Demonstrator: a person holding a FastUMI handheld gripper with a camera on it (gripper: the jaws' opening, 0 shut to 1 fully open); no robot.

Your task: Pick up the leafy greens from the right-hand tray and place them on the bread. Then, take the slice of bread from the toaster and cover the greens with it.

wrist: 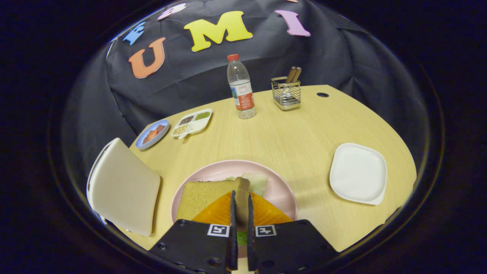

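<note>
Two jaws point(239, 213) stand nearly closed, pinching a slice of bread point(213, 194) on edge over the pink plate point(281, 190). Leafy greens point(255, 182) lie just beyond them; the white tray point(357, 173) sits well right on the worktop point(289, 133).

Pink plate point(283, 194), tan bread point(203, 194), pale green greens point(257, 182), white tray point(357, 173), yellow wood-grain table point(266, 133).

Far back on the wooden counter point(289, 137) stands a water bottle point(241, 86) with a red cap, a wire cutlery holder point(286, 93) just beside it (handles poking out). Off to the side sit a divided dish point(192, 122) of seeds and a small blue plate point(152, 134).
</note>
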